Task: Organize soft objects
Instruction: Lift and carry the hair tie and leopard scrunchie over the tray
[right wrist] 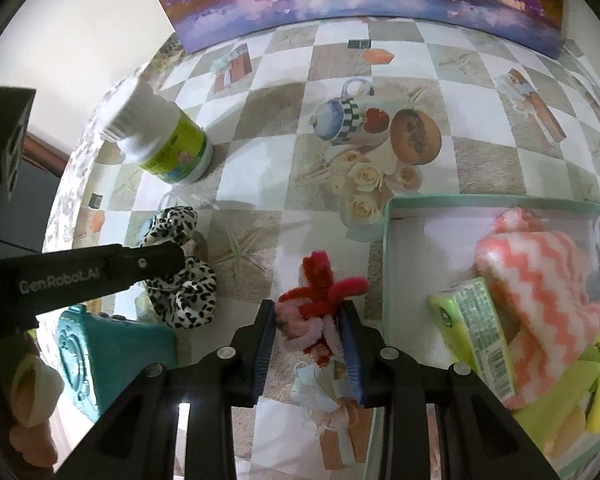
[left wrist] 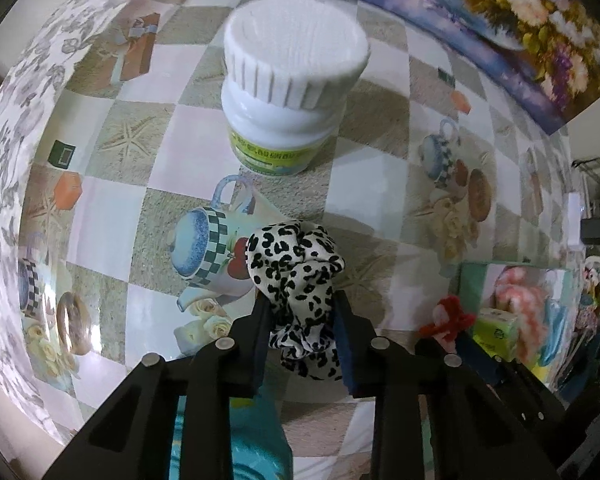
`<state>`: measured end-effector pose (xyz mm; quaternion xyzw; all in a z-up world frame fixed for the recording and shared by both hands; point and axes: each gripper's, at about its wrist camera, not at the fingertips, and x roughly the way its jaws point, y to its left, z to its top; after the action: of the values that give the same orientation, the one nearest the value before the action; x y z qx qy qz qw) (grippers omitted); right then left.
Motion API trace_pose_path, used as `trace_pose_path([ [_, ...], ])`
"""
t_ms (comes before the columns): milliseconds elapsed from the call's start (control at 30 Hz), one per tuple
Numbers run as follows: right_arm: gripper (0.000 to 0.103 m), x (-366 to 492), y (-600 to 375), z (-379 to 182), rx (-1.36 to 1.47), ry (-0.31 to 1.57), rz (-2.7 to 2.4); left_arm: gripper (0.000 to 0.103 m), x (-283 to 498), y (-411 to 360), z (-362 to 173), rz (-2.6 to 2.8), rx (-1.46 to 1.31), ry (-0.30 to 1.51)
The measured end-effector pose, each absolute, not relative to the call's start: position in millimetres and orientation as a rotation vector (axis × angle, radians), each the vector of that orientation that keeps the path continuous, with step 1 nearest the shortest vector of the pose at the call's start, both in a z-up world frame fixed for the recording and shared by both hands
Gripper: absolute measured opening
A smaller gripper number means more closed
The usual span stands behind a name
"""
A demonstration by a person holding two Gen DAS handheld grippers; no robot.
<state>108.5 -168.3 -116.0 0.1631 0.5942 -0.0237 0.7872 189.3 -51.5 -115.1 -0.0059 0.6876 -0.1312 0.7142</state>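
Left gripper [left wrist: 300,312]: clamped on leopard-print scrunchie [left wrist: 296,276], lifted clear for transfer. Right gripper [right wrist: 308,320]: pinching red-and-pink chenille toy [right wrist: 320,300]. Destination, apparently: mint box [right wrist: 388,248] at 3 o'clock, already holding zigzag cloth [right wrist: 540,280] and tissue pack [right wrist: 472,328]. Pill bottle [left wrist: 288,92] at 12 o'clock, excluded.

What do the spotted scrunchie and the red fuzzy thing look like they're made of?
Scrunchie: thin, smooth fabric, probably satin; it gathers in soft folds with a slight sheen, pinched in the left gripper. Red and pink thing: looks like twisted chenille stems, with fuzzy pile on bent strands, between the right gripper's fingers.
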Motion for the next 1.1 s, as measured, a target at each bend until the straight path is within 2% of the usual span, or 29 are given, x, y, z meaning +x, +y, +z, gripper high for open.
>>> trace_pose_path([
  [367,0.034,88,-181,-58,0.367,1.152,-0.058,0.028,163,-32,-40,-0.319,-0.108,1.318],
  [1100,0.034,20,-237,24,0.407,0.935,-0.216,0.028,89,-68,22,-0.482,-0.085,1.109],
])
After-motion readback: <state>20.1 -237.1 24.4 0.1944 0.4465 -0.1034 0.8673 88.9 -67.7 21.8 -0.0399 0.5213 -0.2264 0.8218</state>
